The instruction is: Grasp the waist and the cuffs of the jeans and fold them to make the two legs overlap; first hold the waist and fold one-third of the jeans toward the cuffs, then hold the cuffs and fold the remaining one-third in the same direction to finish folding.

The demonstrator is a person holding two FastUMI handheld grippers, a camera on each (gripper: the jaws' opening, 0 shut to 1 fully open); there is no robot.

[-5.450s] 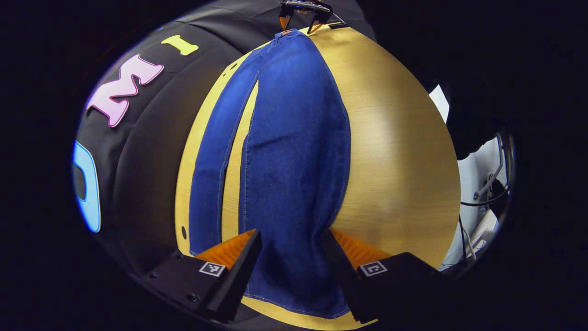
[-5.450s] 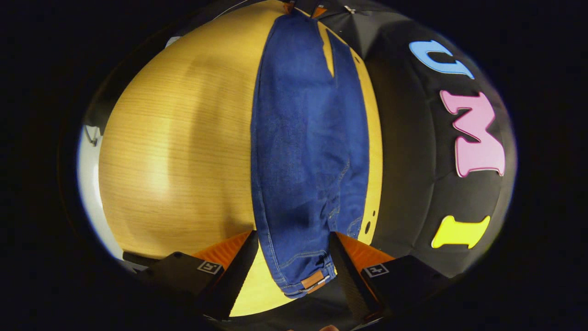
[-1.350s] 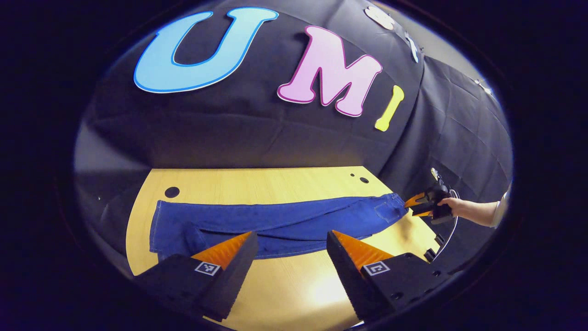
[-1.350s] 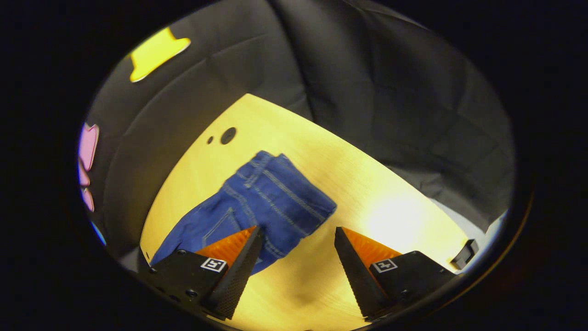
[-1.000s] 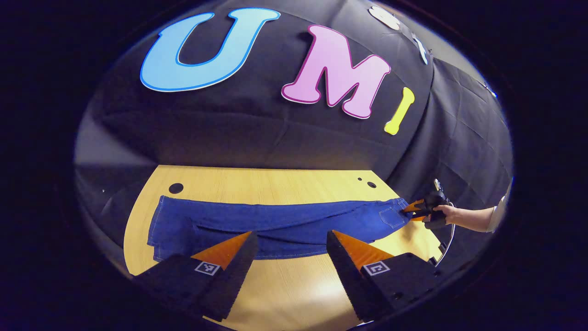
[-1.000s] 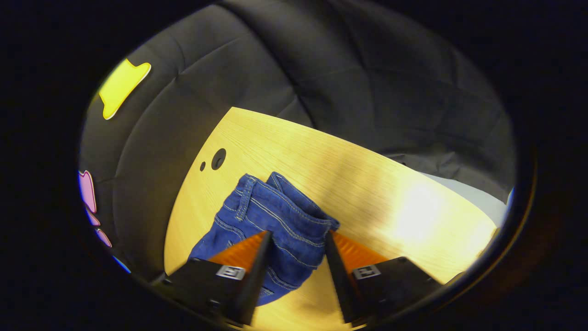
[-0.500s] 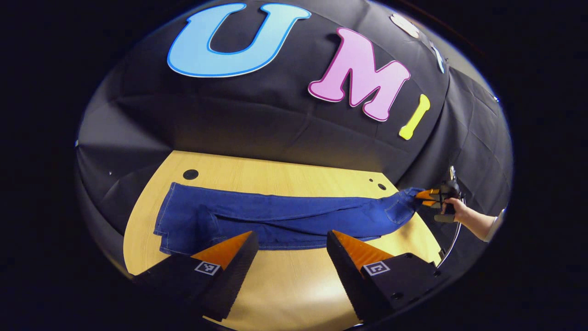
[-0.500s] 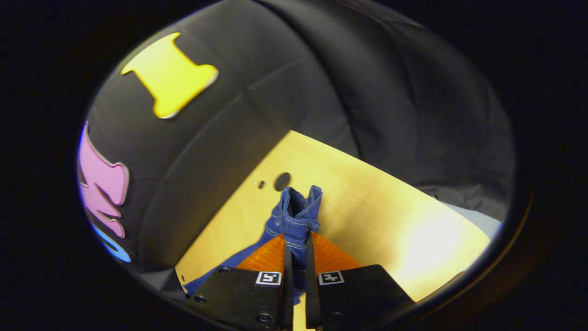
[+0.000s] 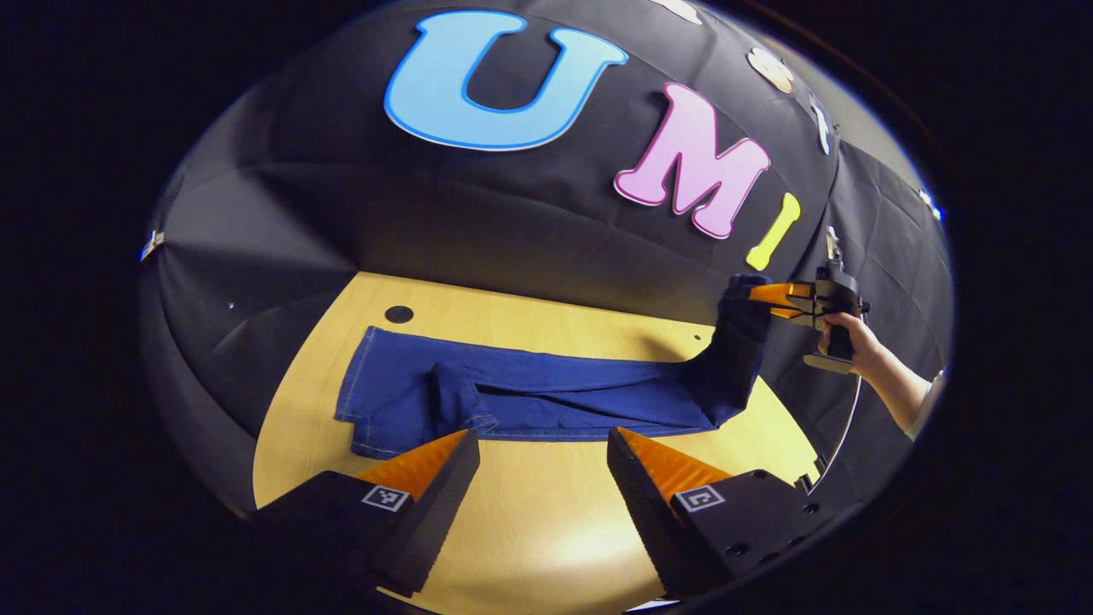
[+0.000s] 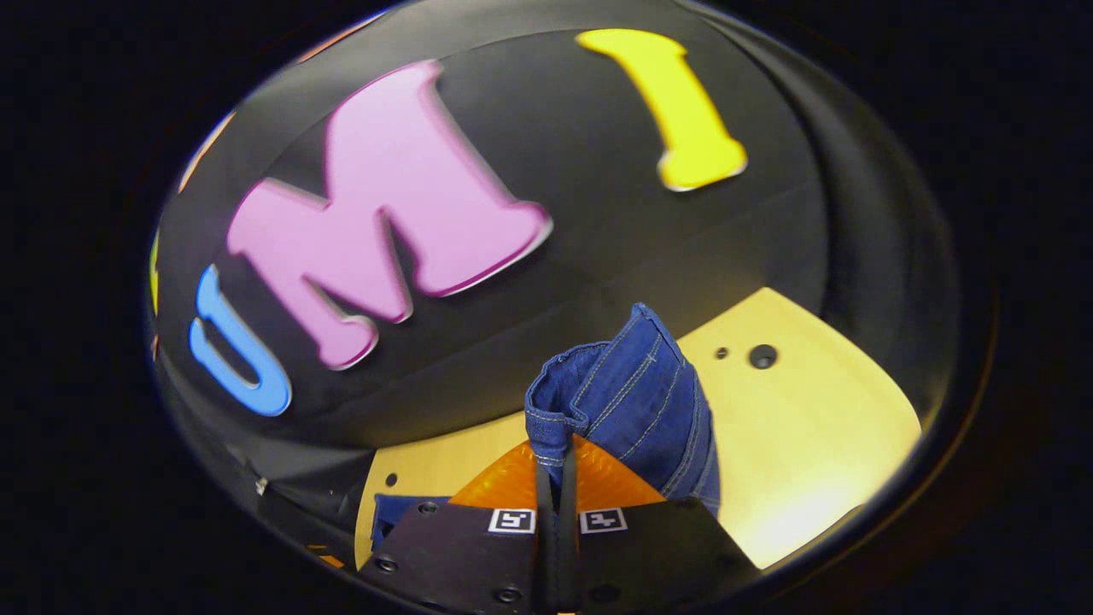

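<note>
My right gripper (image 10: pixel 555 465) is clamped on the waist (image 10: pixel 598 389) of the jeans (image 9: pixel 529 397), both fingers pressed together with denim pinched between them. In the right gripper view the waistband sticks up past my fingertips, bunched, stitching visible, held above the table (image 10: pixel 803 444). A bit more blue cloth shows low on the left beside my finger bodies.

In the left gripper view, my right gripper (image 9: pixel 773 299) shows far off at the right with my hand (image 9: pixel 845 337) around its handle, and the waist end of the jeans is lifted clear of the table (image 9: pixel 546 512), hanging down from the fingers in a dark fold. The rest of the jeans lies flat on the wooden top, stretched lengthwise, legs overlapped one on the other, cuffs (image 9: pixel 359 410) at the left end. One leg edge near the cuffs is rumpled with a small fold. A round hole (image 9: pixel 399 313) in the tabletop sits just beyond the cuff end, apart from the cloth.

My left gripper (image 9: pixel 542 453) is spread wide, nothing between the fingers, hovering over bare table on the near side of the jeans, near the middle of the legs, not touching the cloth.
</note>
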